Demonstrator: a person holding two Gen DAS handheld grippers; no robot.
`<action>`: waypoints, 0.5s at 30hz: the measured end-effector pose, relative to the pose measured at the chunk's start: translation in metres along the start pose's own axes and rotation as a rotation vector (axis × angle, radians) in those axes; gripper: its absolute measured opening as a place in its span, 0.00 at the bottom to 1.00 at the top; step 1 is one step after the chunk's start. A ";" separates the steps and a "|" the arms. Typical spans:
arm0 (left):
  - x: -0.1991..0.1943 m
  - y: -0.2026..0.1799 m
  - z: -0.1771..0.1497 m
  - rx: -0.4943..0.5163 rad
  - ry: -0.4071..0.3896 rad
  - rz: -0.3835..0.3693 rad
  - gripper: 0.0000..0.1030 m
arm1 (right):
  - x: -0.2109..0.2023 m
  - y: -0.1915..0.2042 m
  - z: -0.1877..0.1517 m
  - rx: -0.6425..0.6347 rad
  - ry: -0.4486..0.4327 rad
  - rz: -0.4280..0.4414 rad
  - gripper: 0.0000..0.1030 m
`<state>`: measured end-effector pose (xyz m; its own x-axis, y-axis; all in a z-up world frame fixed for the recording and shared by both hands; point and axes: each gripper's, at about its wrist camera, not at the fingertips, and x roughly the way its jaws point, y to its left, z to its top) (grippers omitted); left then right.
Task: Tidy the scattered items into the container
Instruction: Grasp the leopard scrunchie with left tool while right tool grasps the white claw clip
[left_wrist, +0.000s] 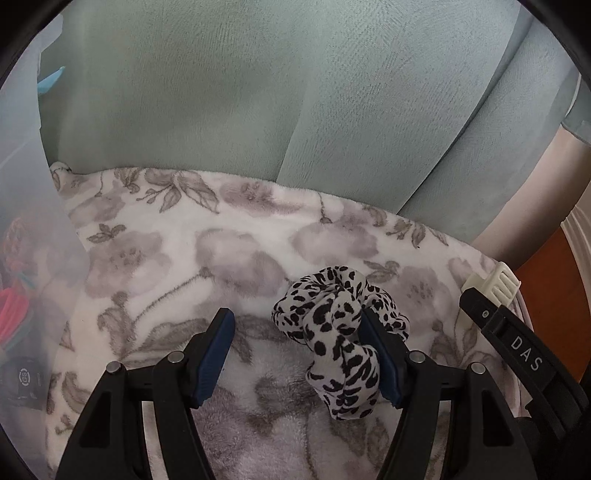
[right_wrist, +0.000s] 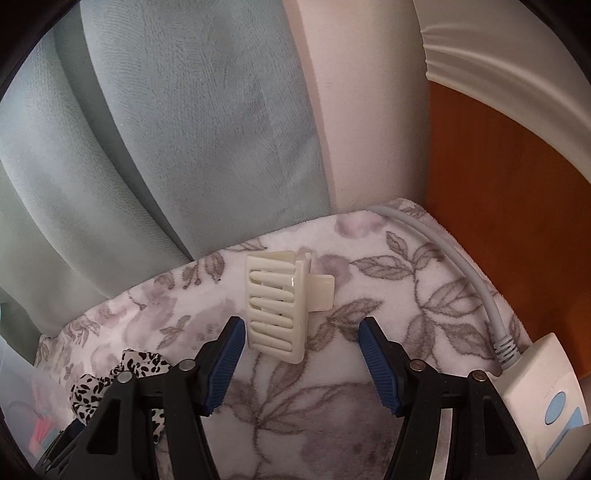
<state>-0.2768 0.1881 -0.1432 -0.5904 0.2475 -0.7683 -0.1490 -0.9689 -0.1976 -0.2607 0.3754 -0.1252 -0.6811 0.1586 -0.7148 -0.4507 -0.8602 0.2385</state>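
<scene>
Lying against the open left tongs' (left_wrist: 297, 334) right finger, scrunchie (left_wrist: 338, 334).

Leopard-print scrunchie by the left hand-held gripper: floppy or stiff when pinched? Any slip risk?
Probably floppy: the scrunchie is bunched, folded fabric, so it should compress and droop rather than hold shape. Likely light for its size. Slip looks modest, since the ribbed blue pads should bite cloth. The open left hand-held gripper has it draped against one finger, so closing may catch only a fold.

Spotted scrunchie (left_wrist: 341, 343) drapes over the gaping left gripper's (left_wrist: 295, 325) right finger.
</scene>
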 end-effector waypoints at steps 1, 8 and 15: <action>-0.001 0.001 -0.001 -0.003 -0.005 -0.001 0.68 | 0.000 0.000 0.001 0.003 -0.002 0.006 0.66; -0.004 0.011 -0.006 -0.029 -0.028 -0.023 0.66 | -0.001 -0.007 0.003 0.042 -0.012 0.054 0.61; -0.004 0.011 -0.012 -0.059 -0.042 -0.037 0.51 | -0.002 -0.012 0.001 0.073 -0.009 0.106 0.48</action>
<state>-0.2668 0.1767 -0.1493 -0.6182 0.2815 -0.7339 -0.1251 -0.9570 -0.2617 -0.2545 0.3863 -0.1255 -0.7322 0.0737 -0.6770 -0.4166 -0.8350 0.3596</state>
